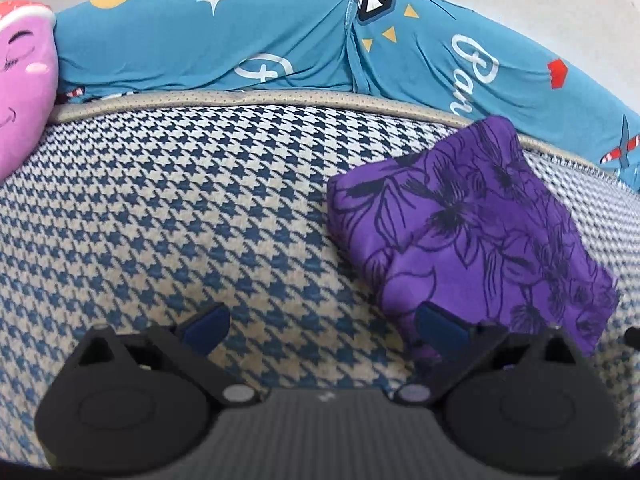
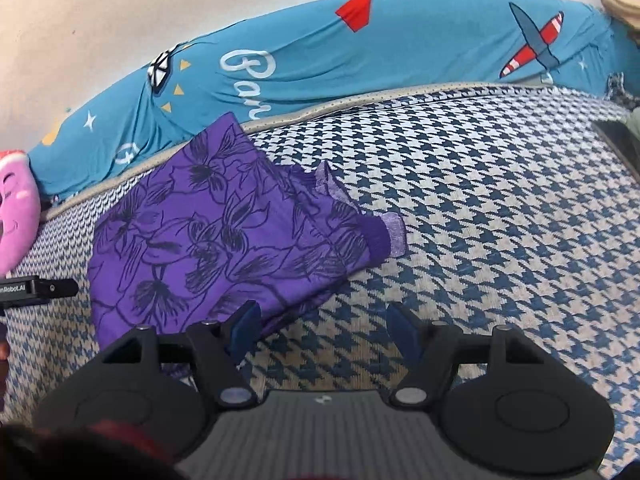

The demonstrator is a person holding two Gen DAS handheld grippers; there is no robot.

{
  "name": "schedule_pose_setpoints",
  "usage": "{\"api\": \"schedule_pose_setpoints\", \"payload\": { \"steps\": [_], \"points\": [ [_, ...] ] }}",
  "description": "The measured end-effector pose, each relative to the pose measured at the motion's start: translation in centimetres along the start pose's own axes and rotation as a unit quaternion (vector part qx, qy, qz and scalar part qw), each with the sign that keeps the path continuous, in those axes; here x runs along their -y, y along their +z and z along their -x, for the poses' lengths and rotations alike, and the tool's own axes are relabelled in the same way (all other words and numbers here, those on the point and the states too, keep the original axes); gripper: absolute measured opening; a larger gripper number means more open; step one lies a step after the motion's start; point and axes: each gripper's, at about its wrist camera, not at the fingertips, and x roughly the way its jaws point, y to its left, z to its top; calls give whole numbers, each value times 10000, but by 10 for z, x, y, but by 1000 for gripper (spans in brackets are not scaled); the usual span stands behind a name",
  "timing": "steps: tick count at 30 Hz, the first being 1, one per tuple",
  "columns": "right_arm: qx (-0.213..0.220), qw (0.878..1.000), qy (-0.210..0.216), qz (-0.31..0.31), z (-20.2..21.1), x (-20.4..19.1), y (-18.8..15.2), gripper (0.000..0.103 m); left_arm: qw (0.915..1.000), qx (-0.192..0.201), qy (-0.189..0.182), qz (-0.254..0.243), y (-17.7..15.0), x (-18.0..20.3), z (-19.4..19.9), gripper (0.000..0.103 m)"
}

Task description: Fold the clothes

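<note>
A purple garment with a dark flower print (image 1: 472, 232) (image 2: 224, 232) lies folded into a rough rectangle on the houndstooth mat (image 1: 180, 208) (image 2: 480, 220). In the right wrist view a paler inside edge sticks out at its right corner. My left gripper (image 1: 324, 330) is open just in front of the garment's near left corner, its right finger over the cloth edge. My right gripper (image 2: 326, 330) is open at the garment's near right corner, its left finger overlapping the cloth. Nothing is held between either pair of fingers.
A teal bolster with printed stars, planes and lettering (image 1: 240, 40) (image 2: 360, 52) runs along the mat's far edge against a pale wall. A pink plush toy (image 1: 22, 92) (image 2: 16, 216) sits at the far left. The left gripper's black body (image 2: 36, 290) shows at the right wrist view's left edge.
</note>
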Motion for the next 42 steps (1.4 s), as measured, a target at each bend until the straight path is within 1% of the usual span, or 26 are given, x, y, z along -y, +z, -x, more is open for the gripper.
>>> {"api": "schedule_pose_setpoints", "payload": {
  "steps": [2, 4, 8, 15, 19, 23, 26, 32, 42],
  "points": [
    [-15, 9996, 100, -247, -6, 6, 3, 70, 9998, 13, -164, 81, 2, 0, -2, 103],
    [-38, 9984, 230, -521, -11, 11, 6, 70, 9997, 35, -227, 101, 6, 1, -5, 103],
    [-15, 9969, 228, -759, -18, 13, 9, 70, 9990, -25, -395, 202, 11, 3, -13, 103],
    [-74, 9938, 264, -1074, -32, 16, 11, 70, 9984, -52, -506, 245, 21, 7, -28, 103],
    [-135, 9925, 277, -1183, -41, 16, 11, 70, 9980, -141, -561, 263, 22, 8, -37, 103],
    [-152, 9883, 393, -1468, -47, 20, 11, 70, 9973, -215, -657, 250, 23, 12, -44, 103],
    [-152, 9879, 405, -1490, -51, 19, 11, 70, 9969, -273, -684, 270, 23, 13, -49, 103],
    [-96, 9913, 239, -1291, -60, 12, 15, 70, 9967, -300, -683, 308, 23, 15, -55, 103],
    [67, 9921, 360, -1198, -71, 7, 18, 73, 9951, -353, -820, 421, 25, 19, -68, 103]
  ]
}}
